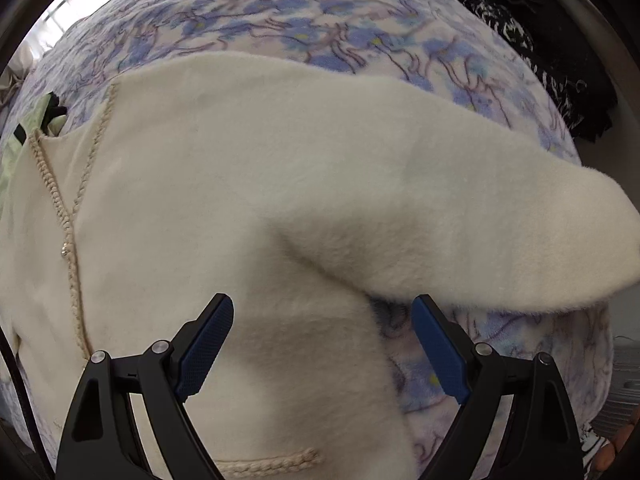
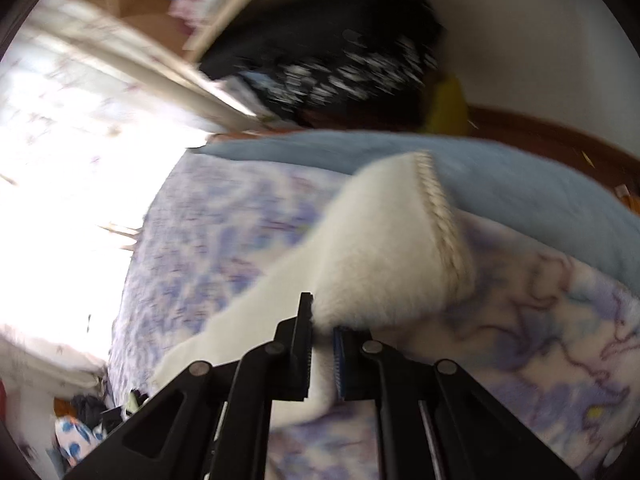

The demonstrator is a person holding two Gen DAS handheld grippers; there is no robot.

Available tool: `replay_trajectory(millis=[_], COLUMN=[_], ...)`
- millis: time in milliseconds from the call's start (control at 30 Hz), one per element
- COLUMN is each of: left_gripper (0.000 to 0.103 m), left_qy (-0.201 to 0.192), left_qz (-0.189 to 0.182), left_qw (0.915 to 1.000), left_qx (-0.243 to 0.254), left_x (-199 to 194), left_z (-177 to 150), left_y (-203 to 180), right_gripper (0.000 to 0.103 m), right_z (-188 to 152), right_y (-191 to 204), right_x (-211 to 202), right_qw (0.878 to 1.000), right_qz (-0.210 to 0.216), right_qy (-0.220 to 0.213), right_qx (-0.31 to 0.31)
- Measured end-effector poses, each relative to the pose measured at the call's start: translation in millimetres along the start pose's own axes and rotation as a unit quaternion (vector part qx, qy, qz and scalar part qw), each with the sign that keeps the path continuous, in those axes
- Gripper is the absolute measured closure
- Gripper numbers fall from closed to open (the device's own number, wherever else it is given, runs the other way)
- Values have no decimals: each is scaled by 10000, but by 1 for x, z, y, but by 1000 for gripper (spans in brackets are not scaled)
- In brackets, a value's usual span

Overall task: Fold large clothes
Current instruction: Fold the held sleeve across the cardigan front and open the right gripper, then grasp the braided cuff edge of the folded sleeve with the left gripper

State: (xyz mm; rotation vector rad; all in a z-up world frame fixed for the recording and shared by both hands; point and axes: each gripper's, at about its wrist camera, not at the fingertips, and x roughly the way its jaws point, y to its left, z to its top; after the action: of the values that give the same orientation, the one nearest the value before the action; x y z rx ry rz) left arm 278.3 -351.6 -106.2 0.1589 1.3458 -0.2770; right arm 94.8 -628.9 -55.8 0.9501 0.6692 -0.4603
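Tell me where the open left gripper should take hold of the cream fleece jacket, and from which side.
Probably the bottom side edge of the cream fleece jacket, just between the fingers of the open left gripper. There the fleece ends against the floral blanket, so one finger can slide under from the blanket side. The right gripper already pinches the sleeve near its braided cuff.
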Motion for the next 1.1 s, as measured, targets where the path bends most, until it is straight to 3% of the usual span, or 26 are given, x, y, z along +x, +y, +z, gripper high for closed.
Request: replay_trajectory(millis=[133,333,467,600,633,700,800,1000,1100], left_gripper=[13,13,13,13,13,13,14,32,35], left_qy=[-400,-754,-753,-397,-306,-185,-64,251,465], left_qz=[65,419,462,199,105,-70,-354,-905,-733], left_qw=[9991,9943,9886,9863,9862,9872,9889,9861,9872], left_qx=[-105,-630,-1223,-1589,-1621,-1584,-1442,-1367,-1339], left_x=[-36,-77,-76,-48,-42,-29,-16,24,51], left_z=[-2,-9,-19,-37,-39,-44,-45,-31,-21], left_y=[43,136,194,226,229,230,218,187,169], right_gripper=[95,95,89,80,80,77,70,70,70], right_z=[-26,-107,-184,-255,-261,-273,-272,-246,-226], right_y=[88,206,242,242,237,231,217,183,166], right_x=[-16,1,53,104,111,112,92,66,58], right_qw=[9915,9471,9143,8766,8724,8718,8808,8978,9018], right_qz=[521,1124,1090,604,547,564,619,572,545], right_qy=[-163,176,932,1959,2155,2378,2391,2566,2573], right_qx=[-1180,-3000,-3789,-4354,-4354,-4245,-4040,-3533,-3428])
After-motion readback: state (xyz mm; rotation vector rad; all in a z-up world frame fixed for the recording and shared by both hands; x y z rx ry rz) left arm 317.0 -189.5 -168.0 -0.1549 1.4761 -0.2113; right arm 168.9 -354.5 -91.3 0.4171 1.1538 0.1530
